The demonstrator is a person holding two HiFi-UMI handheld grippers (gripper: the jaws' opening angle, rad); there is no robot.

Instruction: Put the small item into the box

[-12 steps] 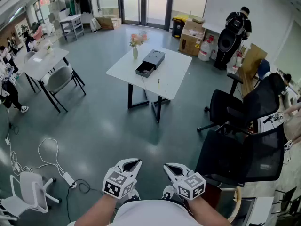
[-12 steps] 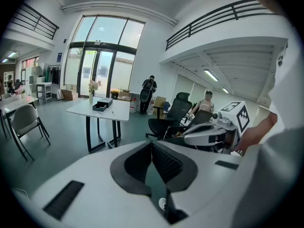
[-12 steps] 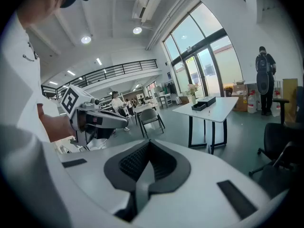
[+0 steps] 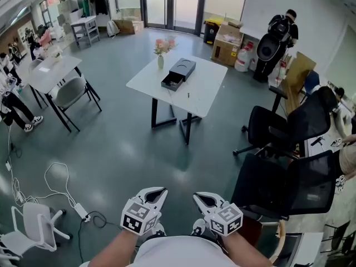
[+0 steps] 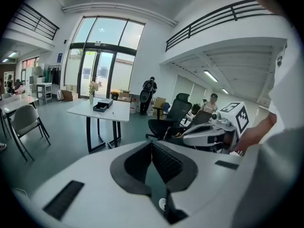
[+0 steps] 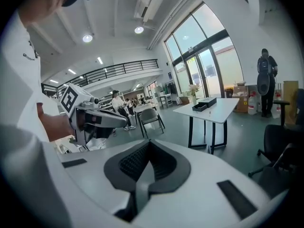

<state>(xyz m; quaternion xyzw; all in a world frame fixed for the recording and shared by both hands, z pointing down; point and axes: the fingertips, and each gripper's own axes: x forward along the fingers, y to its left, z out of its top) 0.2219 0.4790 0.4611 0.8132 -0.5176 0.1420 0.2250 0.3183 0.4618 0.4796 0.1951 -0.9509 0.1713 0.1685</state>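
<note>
A black box (image 4: 178, 73) with its drawer pulled out lies on a white table (image 4: 204, 88) far ahead across the floor. A small thin item (image 4: 188, 95) lies on the table in front of the box. My left gripper (image 4: 161, 192) and right gripper (image 4: 198, 197) are held low, close to the person's body and far from the table. Both are shut with nothing between the jaws. The left gripper view shows the box (image 5: 102, 106) on the table (image 5: 121, 114) in the distance. In the right gripper view the box (image 6: 204, 103) is also far off.
A vase of flowers (image 4: 161, 51) stands at the table's far corner. Black office chairs (image 4: 289, 128) crowd the right side. A second table with a grey chair (image 4: 69, 93) is at the left, and cables (image 4: 55, 189) lie on the floor. A person (image 4: 278, 35) stands by cardboard boxes (image 4: 227, 46).
Both grippers have stayed where they were. A person at the far left edge has stepped a little; the view has shifted very slightly.
</note>
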